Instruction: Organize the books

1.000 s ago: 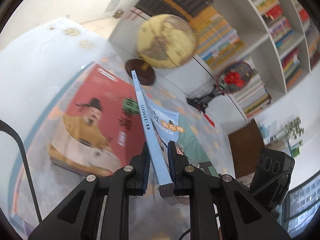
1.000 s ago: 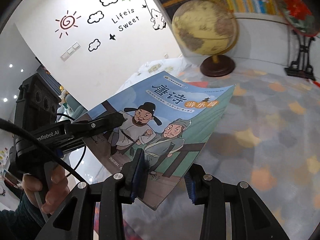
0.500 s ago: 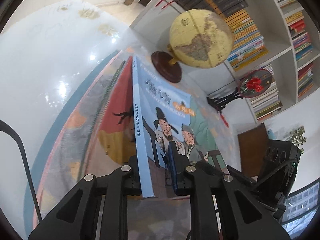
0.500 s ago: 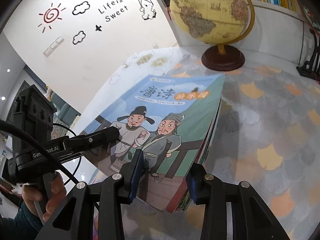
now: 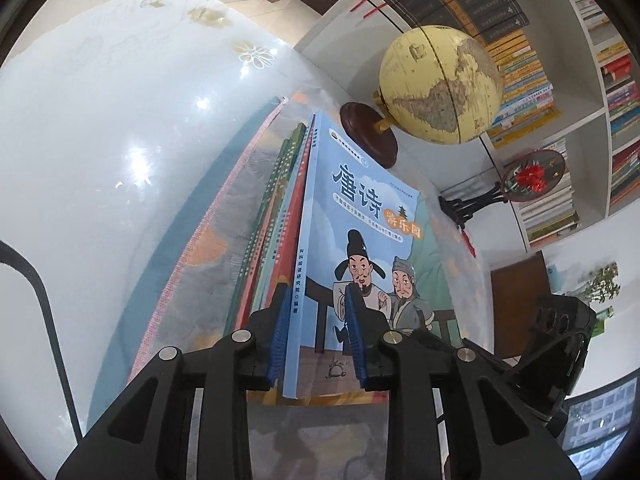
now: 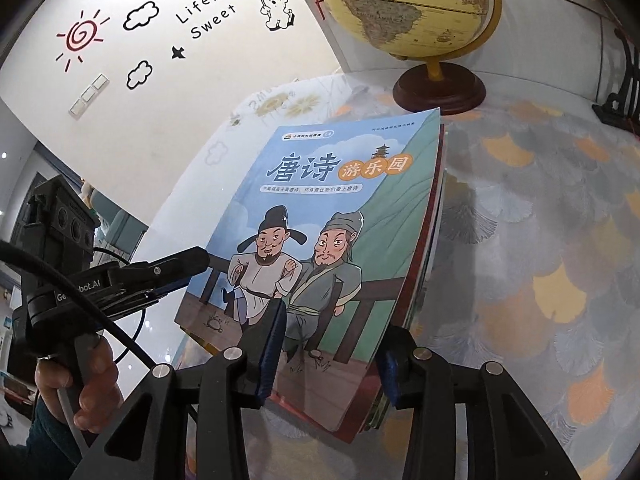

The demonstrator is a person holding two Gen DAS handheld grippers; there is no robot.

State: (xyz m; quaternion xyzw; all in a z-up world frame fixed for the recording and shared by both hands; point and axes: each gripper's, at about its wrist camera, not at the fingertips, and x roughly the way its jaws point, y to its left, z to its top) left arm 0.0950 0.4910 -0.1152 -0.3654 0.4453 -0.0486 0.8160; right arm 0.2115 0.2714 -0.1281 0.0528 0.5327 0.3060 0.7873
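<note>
A blue picture book (image 5: pixel 372 216) (image 6: pixel 320 184) with two cartoon men on its cover lies flat on top of a stack of books (image 5: pixel 276 208) (image 6: pixel 434 208) on the table. My left gripper (image 5: pixel 318 332) straddles the book's near spine edge. Its jaws are opening and the pads (image 5: pixel 280 320) stand just off the book. It reaches in from the left in the right wrist view (image 6: pixel 176 268). My right gripper (image 6: pixel 330 356) straddles the near right corner of the book and stack. Its jaws are opening too, with gaps at the pads (image 6: pixel 272 344).
A yellow globe (image 5: pixel 440 84) (image 6: pixel 408 4) on a dark wooden base stands just beyond the stack. A round red fan ornament (image 5: pixel 532 176) on a black stand is to its right. Bookshelves (image 5: pixel 560 80) line the wall. A leaf-patterned tablecloth (image 6: pixel 540 240) covers the table. A hand (image 6: pixel 80 384) holds the left gripper.
The blue book has gone from tilted on edge above the red book to lying flat on the stack. Both grippers came down with it and their jaws have widened.
</note>
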